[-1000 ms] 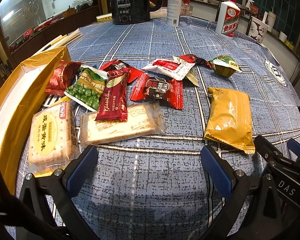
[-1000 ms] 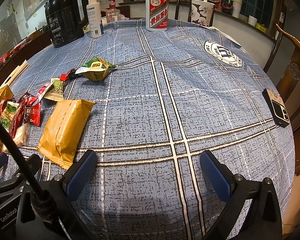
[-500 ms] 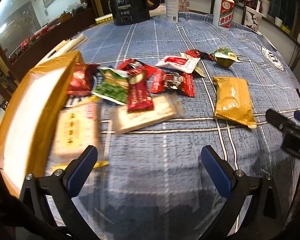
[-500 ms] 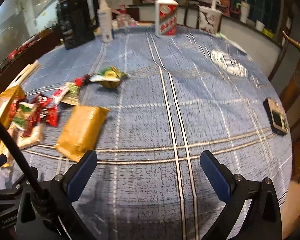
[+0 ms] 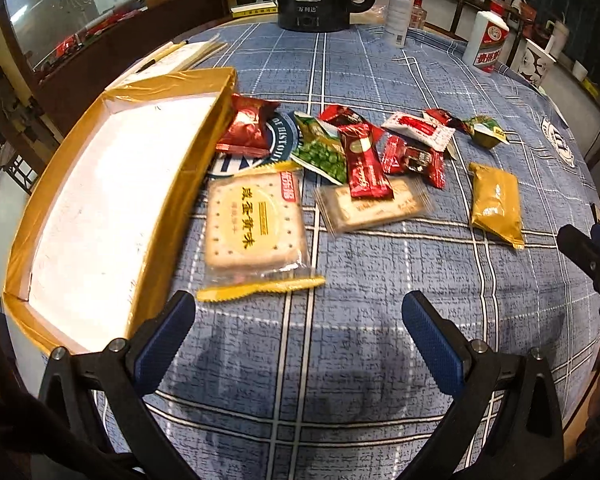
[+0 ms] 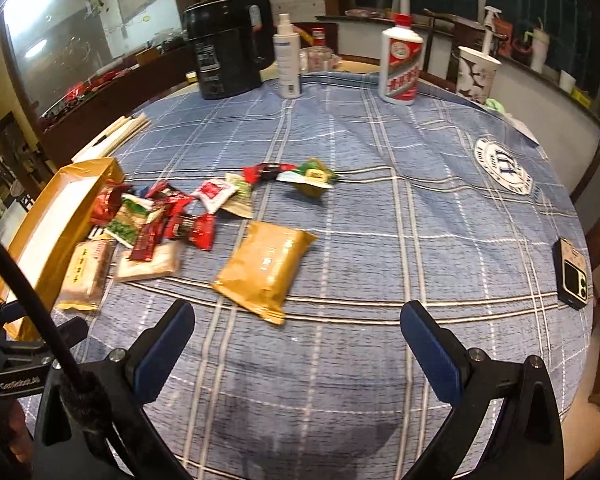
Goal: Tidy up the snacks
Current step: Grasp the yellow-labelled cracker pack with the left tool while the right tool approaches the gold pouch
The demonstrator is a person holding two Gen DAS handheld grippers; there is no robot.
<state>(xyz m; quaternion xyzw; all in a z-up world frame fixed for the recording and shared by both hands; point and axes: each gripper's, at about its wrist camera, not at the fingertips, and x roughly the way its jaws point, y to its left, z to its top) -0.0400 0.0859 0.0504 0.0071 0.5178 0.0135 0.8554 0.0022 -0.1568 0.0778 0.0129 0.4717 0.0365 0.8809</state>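
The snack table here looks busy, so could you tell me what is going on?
A person holds a claw in each hand above a blue checked tablecloth. Both the left claw and the right claw are open and empty. The snack packets, such as the cracker pack and the yellow packet, lie loose on the cloth. The gold-edged tray beside them holds nothing yet.

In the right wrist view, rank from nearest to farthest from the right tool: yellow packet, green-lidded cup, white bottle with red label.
1. Yellow packet, just ahead, left of centre.
2. Green-lidded cup, mid-table.
3. White bottle with red label, far edge.
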